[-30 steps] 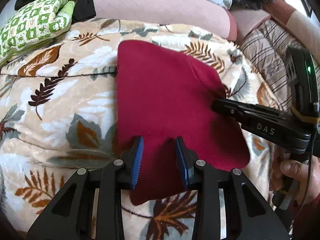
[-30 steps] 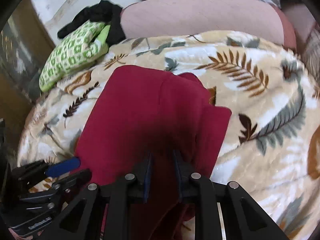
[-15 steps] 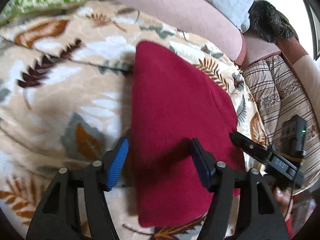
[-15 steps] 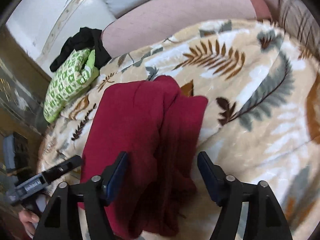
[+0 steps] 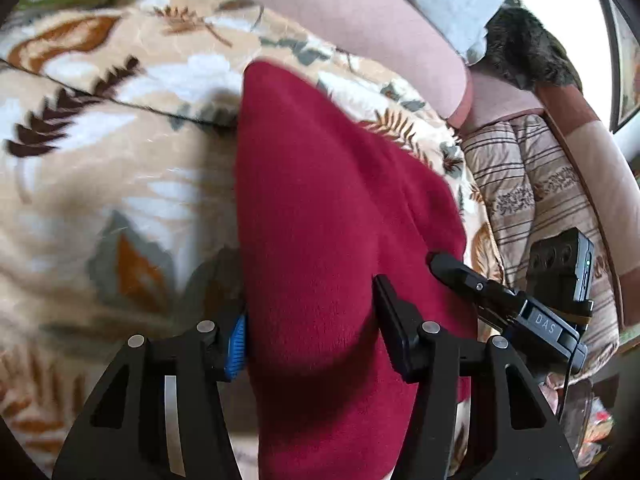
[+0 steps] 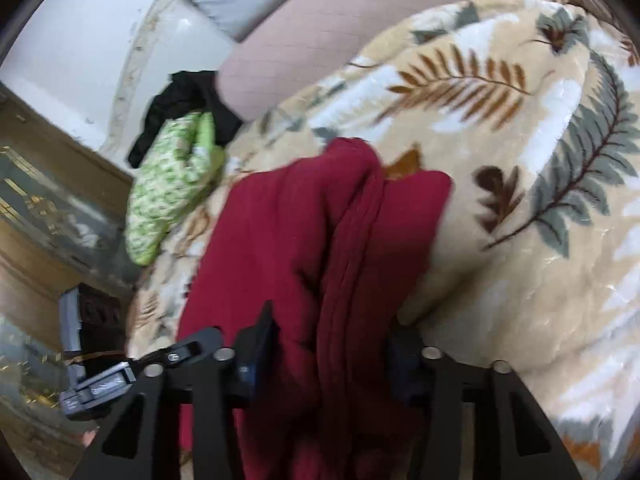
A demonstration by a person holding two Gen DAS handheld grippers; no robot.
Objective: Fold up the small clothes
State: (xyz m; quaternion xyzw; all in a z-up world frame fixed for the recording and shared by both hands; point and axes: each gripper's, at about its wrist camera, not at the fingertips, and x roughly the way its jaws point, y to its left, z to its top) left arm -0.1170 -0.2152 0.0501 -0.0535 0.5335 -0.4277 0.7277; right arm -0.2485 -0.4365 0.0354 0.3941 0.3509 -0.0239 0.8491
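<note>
One red garment (image 5: 332, 240) lying folded on leaf-print blanket (image 5: 100, 168). Two grippers straddling its near end: left gripper (image 5: 308, 340) jaws standing wide apart, gripping nothing; right gripper (image 6: 324, 360) jaws likewise spread wide, cloth lying loose between. One green patterned bundle (image 6: 168, 184) sitting beyond garment, one black cloth (image 6: 180, 104) touching it.

2 wrist fisheyes, close above, facing forward, sharing red garment (image 5: 340, 220), blanket (image 6: 520, 240)

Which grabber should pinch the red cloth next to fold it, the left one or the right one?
Probably the left. The left gripper is open, straddling a flat edge of the red cloth on the leaf blanket. The right gripper is open too, but faces a bunched ridge.
</note>
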